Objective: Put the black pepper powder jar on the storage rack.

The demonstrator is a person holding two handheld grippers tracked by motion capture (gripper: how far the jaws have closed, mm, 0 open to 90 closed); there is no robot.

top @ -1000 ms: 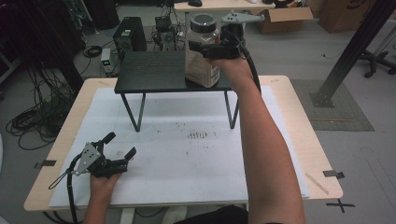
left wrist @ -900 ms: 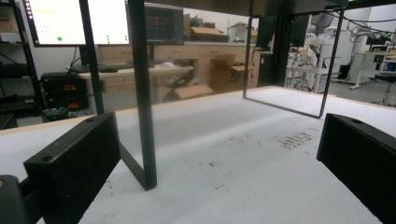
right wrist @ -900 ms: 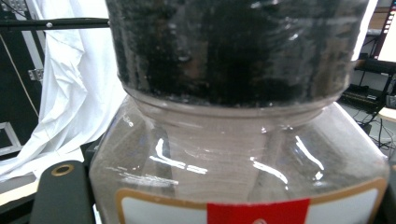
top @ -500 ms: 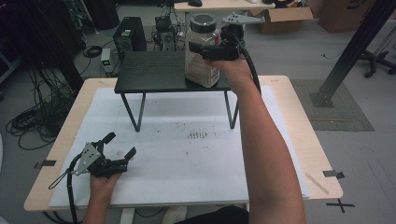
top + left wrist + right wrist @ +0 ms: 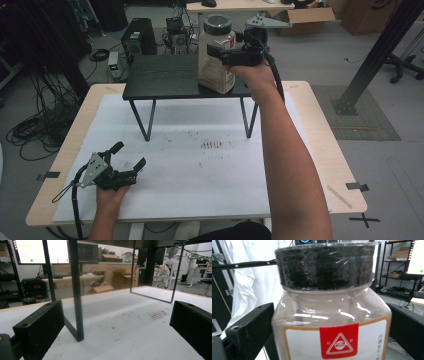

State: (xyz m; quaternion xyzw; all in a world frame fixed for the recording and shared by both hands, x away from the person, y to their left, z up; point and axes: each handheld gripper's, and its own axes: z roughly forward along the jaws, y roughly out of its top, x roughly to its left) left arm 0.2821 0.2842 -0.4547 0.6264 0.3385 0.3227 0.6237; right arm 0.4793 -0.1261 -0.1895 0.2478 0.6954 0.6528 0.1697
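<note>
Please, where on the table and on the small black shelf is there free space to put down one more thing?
The white mat is bare between the left gripper and the right forearm. The shelf is free left of the jar; its right end is crowded by the jar and the right gripper.

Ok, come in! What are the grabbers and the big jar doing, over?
Right gripper just opened, jaws either side of the jar. Jar upright on the black stand. Left gripper open, low over the white mat. Nothing in the way.
</note>
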